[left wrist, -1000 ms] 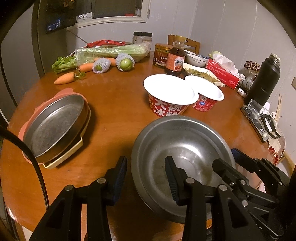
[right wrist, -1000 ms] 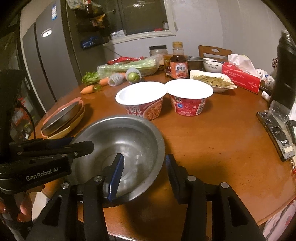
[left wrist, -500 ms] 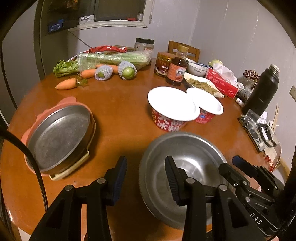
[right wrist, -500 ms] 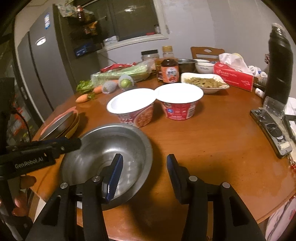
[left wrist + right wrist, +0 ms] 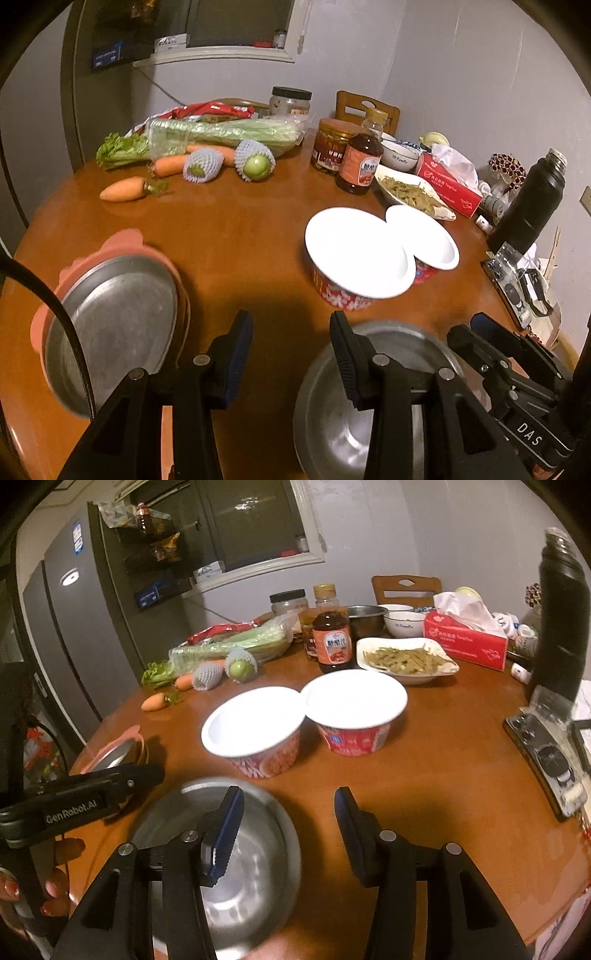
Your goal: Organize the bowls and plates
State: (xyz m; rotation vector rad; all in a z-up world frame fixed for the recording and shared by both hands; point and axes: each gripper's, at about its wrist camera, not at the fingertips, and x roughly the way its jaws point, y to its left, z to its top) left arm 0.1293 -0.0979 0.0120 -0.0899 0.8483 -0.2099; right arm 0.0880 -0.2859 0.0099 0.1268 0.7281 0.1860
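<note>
A large steel bowl (image 5: pixel 391 417) sits at the near edge of the round wooden table; it also shows in the right wrist view (image 5: pixel 255 864). My left gripper (image 5: pixel 291 354) is open, its right finger over the bowl's left rim. My right gripper (image 5: pixel 288 830) is open, its left finger over the bowl's inside, its right finger outside the rim. A steel plate (image 5: pixel 114 332) rests on a pink plate (image 5: pixel 122 240) at the left. Two white-lidded red noodle bowls (image 5: pixel 354 251) stand mid-table.
Carrots (image 5: pixel 122 190), netted fruit (image 5: pixel 255 162) and bagged celery (image 5: pixel 221 133) lie at the back left. A sauce bottle (image 5: pixel 360 158), jar, dish of greens (image 5: pixel 410 192), tissue box (image 5: pixel 450 184), black flask (image 5: pixel 528 206) and a black device (image 5: pixel 546 757) crowd the right.
Both grippers have drawn back and risen, so the steel bowl now sits lower and nearer in both views. Both stay open.
</note>
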